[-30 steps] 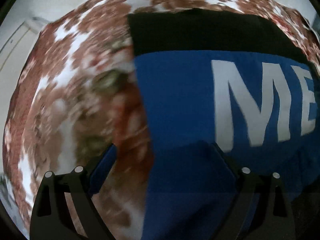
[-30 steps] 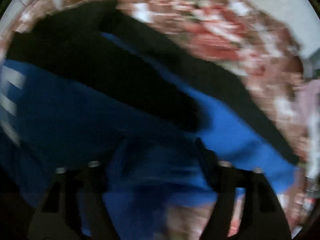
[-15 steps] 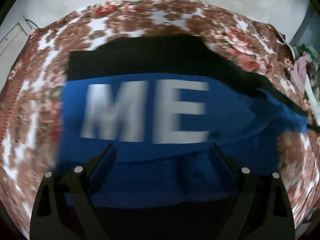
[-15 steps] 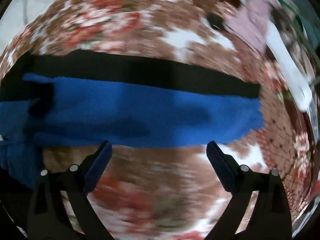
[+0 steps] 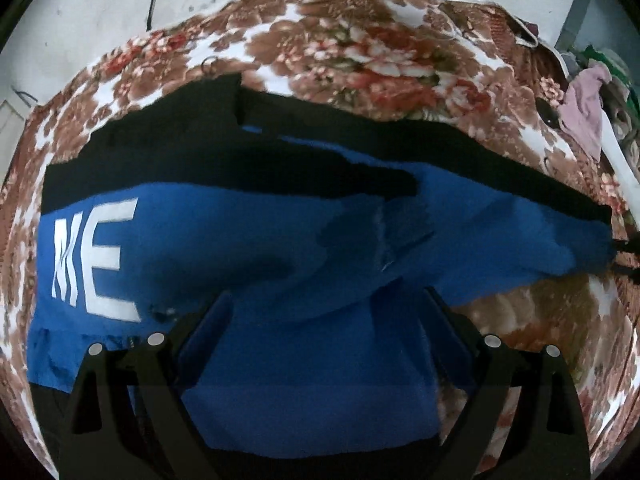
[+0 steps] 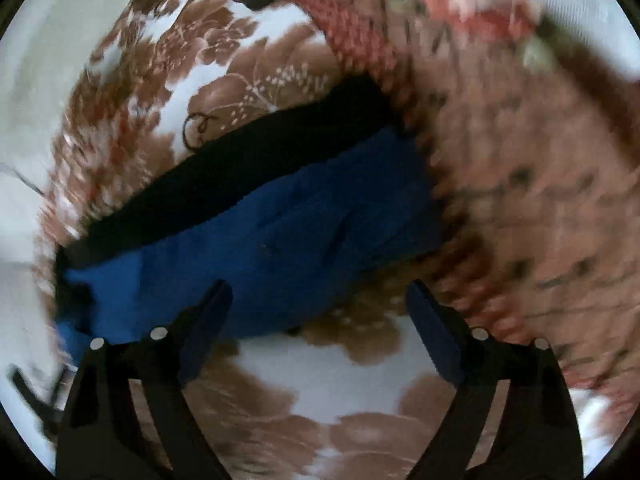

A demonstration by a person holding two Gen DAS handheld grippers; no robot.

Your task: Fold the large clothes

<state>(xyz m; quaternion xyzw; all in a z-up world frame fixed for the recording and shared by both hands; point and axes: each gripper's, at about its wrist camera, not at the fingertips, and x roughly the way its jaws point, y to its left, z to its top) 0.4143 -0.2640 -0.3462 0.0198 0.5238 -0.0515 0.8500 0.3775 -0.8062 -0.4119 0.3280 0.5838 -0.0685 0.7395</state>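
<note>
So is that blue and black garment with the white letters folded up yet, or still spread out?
Partly folded: the blue and black garment lies as a long band across the floral blanket, its sleeve doubled over.

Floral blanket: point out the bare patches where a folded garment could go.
Bare floral blanket lies beyond the black edge of the blue garment, and near its sleeve end under the right gripper. The right edge is crowded by a clothes pile.

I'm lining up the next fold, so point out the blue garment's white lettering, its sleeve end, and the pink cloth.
white lettering (image 5: 106, 258), left wrist view, on the E.
sleeve end (image 6: 404, 184), right wrist view, on its blue cuff area.
pink cloth (image 5: 586, 108), left wrist view, on its middle.
</note>
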